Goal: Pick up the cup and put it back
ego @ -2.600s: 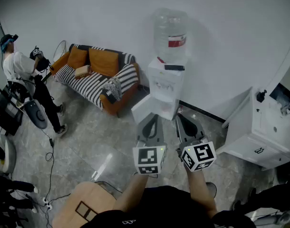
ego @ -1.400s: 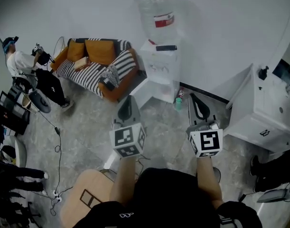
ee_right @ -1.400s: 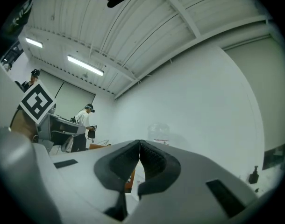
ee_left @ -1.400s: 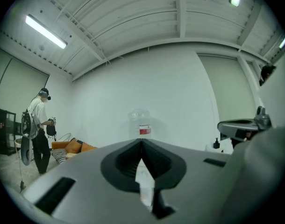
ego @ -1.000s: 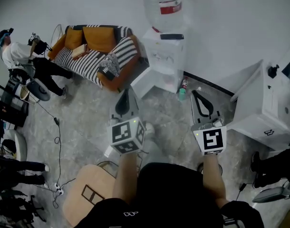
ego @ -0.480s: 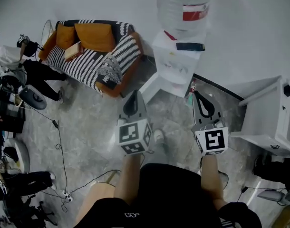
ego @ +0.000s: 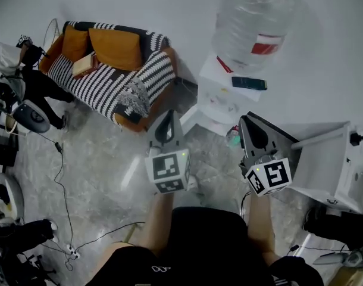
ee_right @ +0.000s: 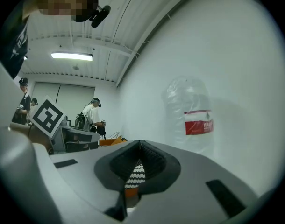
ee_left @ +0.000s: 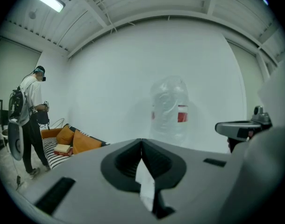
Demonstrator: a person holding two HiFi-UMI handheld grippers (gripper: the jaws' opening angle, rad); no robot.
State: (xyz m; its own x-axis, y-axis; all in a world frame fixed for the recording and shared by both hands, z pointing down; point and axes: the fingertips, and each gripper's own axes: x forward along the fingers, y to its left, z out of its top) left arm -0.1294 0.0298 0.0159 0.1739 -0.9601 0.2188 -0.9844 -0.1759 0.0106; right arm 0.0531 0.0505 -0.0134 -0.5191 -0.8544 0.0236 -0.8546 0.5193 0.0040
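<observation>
No cup shows in any view. In the head view my left gripper [ego: 167, 118] and right gripper [ego: 247, 124] are held side by side above the grey floor, both pointing at a white water dispenser [ego: 220, 97]. A large clear bottle [ego: 256, 25] with a red label stands on it. Each gripper is shut with nothing between its jaws. In the left gripper view the left gripper [ee_left: 141, 142] aims at the bottle [ee_left: 169, 108]. The right gripper [ee_right: 139, 143] has the bottle [ee_right: 191, 118] to its right in its own view.
A dark phone-like slab [ego: 249, 83] lies on the dispenser's top and a small green bottle [ego: 232, 137] stands at its foot. An orange and striped sofa [ego: 113, 70] is at the left, a white cabinet [ego: 342, 165] at the right. Cables [ego: 62, 177] cross the floor; a person [ee_left: 28, 111] stands far left.
The dispenser and its bottle have come much closer and larger in the head view. Both grippers stay shut and have drawn nearer to the dispenser's base.
</observation>
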